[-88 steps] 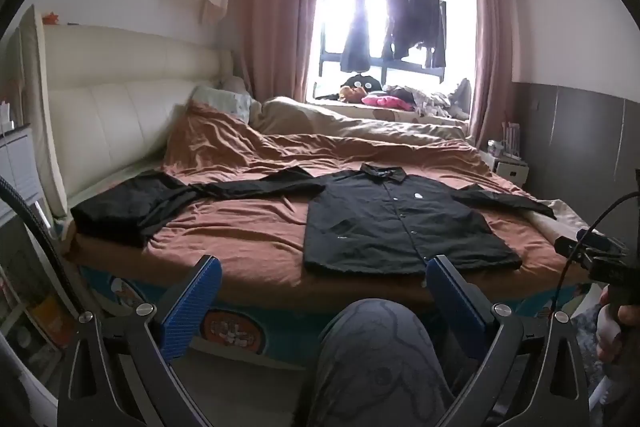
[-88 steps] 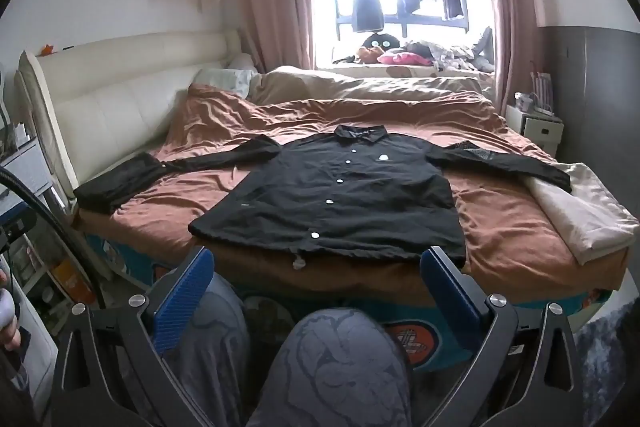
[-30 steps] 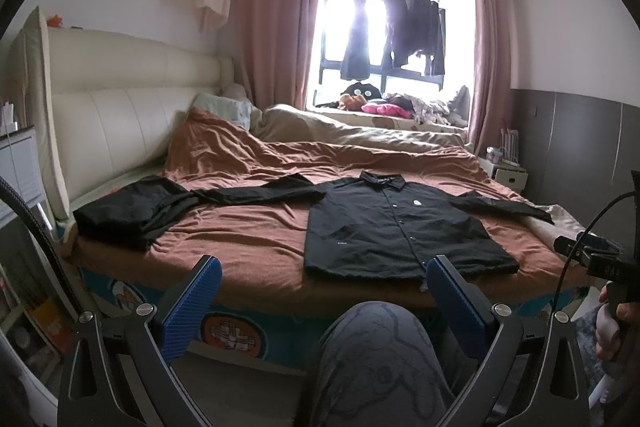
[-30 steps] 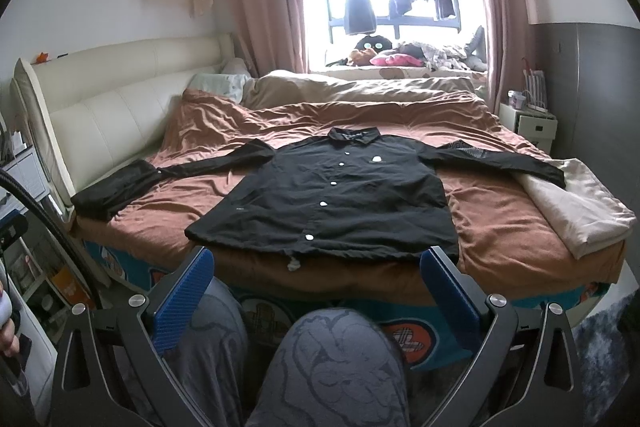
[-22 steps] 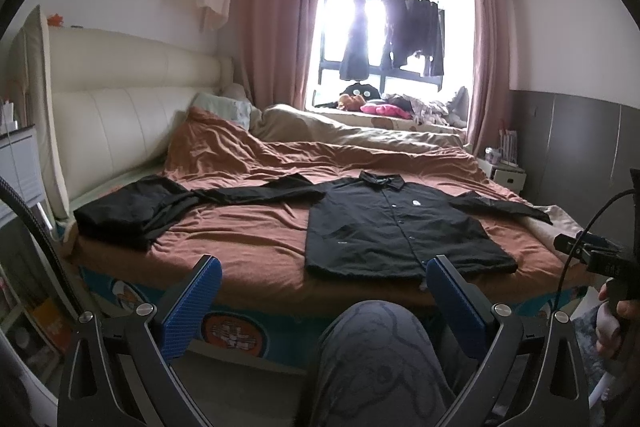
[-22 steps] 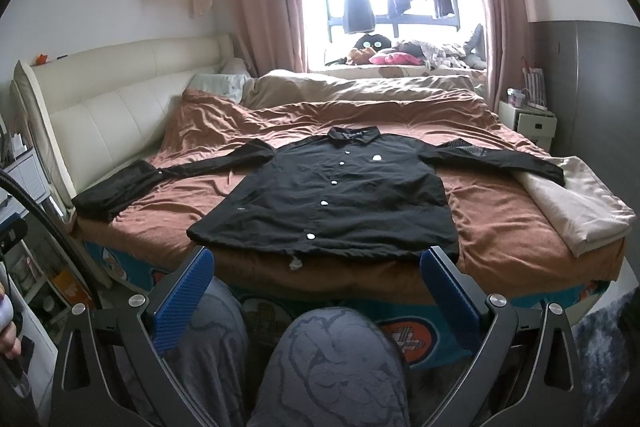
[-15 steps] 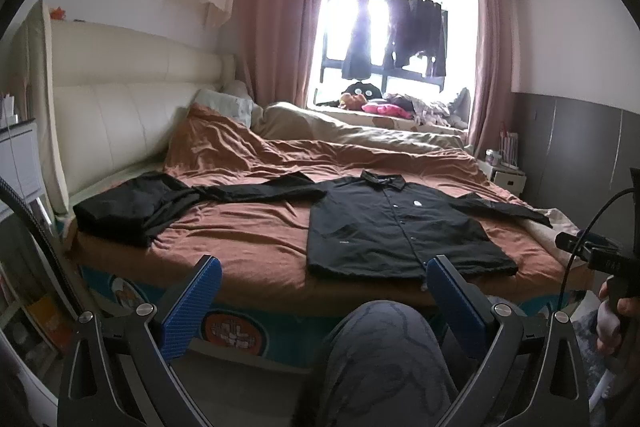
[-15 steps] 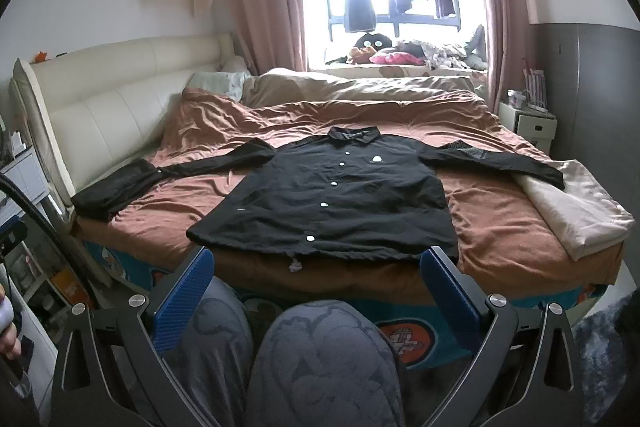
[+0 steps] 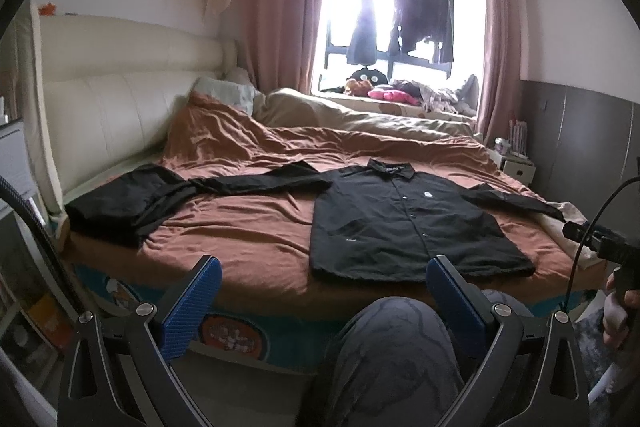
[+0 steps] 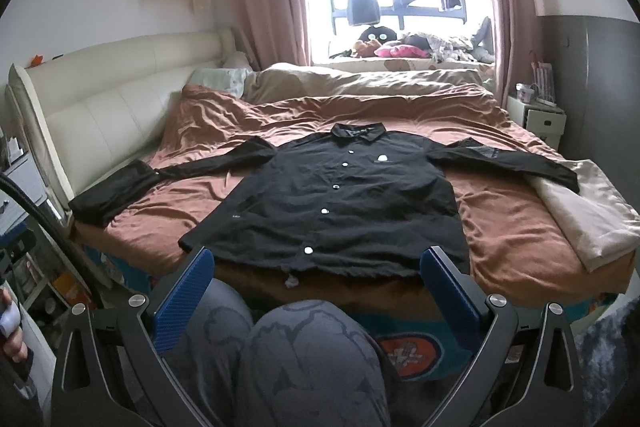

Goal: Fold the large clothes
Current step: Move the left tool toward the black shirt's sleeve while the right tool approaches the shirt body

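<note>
Black button-up shirt (image 10: 332, 203) laid flat, front up, on the rust-brown bed (image 10: 516, 243), collar away from the person, hem at the near edge. Both sleeves spread out: left one runs toward a second dark garment (image 9: 120, 207) bunched by the headboard, can't tell if they touch or overlap; right one ends on a folded beige blanket (image 10: 592, 219).

Left gripper (image 9: 324, 291) wide open, empty, held back off the bed above the person's knee (image 9: 396, 339). Right gripper (image 10: 316, 277) same: jaws wide, nothing in them, roughly centred on the hem.

Step, as I read it: pre-fold, shirt spread, no fold made yet. Next move likely needs both grippers in at a sleeve or side edge, pinching only the top garment layer, not the bedsheet. Left sleeve near the other garment is the snag risk.
</note>
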